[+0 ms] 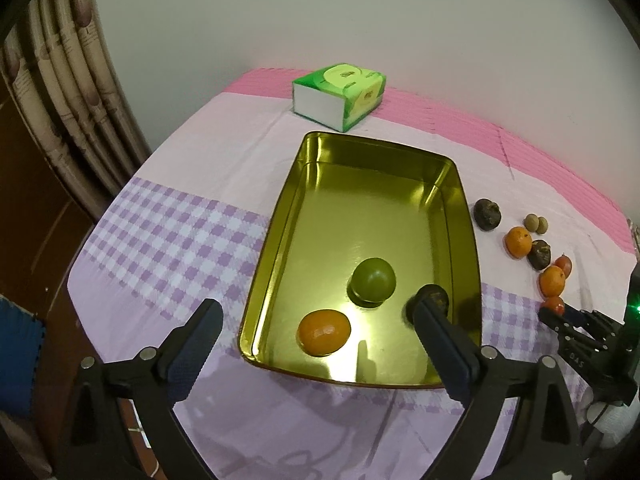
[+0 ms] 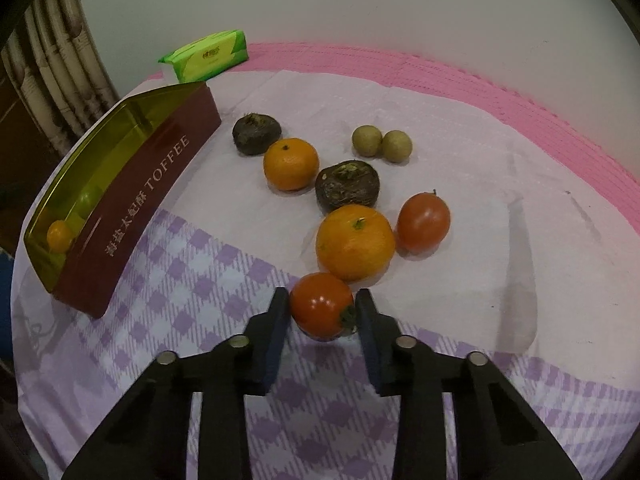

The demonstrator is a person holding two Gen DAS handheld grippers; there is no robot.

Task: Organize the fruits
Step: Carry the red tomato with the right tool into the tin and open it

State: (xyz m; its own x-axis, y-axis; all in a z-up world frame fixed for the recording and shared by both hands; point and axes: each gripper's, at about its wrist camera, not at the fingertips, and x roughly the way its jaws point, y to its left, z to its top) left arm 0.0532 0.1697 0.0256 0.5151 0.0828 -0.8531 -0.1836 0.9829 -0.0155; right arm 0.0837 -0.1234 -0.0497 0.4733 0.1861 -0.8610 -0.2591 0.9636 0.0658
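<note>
Where tin hides: "TOFFEE" lettering [image 2: 168, 168].

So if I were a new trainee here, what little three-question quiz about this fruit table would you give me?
1. True or false: the gold tin already holds an orange and a green fruit.
2. Which fruit sits between the fingers of the right gripper? A) a small tomato B) a longan C) a dark water chestnut
3. Fill in: the word printed in Latin letters on the tin's red side is ____.

Key: 1 true. 2 A, the nearest tomato; the fingers flank it closely, though I cannot tell whether they grip it yet. 3 TOFFEE.
</note>
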